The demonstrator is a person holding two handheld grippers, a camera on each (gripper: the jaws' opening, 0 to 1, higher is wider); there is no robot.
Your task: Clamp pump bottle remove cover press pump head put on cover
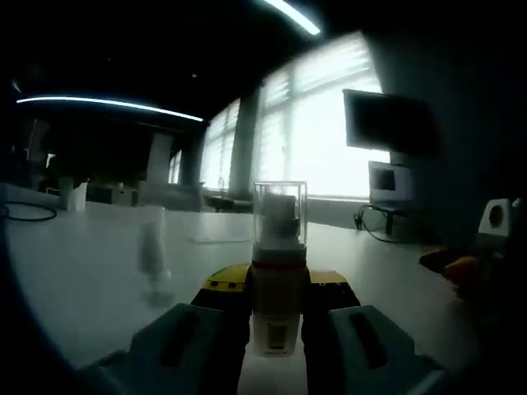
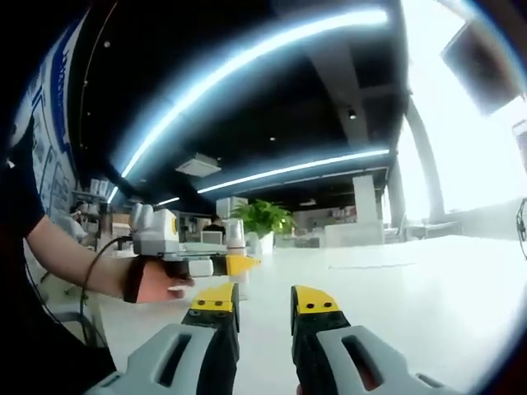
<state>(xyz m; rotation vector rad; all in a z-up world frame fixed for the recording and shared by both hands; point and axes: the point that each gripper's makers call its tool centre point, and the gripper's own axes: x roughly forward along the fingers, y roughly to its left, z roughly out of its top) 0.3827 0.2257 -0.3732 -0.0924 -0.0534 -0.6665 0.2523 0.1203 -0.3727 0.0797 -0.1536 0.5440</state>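
Yellow-tipped fingers (image 1: 276,296) of the left gripper clamp the pump bottle (image 1: 278,309) upright above the desk (image 1: 99,271). Its clear cover (image 1: 280,216) looks light, slippery; grip its sides. Right gripper (image 2: 263,317) gapes empty.

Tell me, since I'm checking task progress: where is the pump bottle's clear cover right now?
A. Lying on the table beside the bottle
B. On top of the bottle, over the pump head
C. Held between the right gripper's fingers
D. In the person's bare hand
B: in the left gripper view the clear cover sits atop the pump bottle, which stands clamped in the left gripper.
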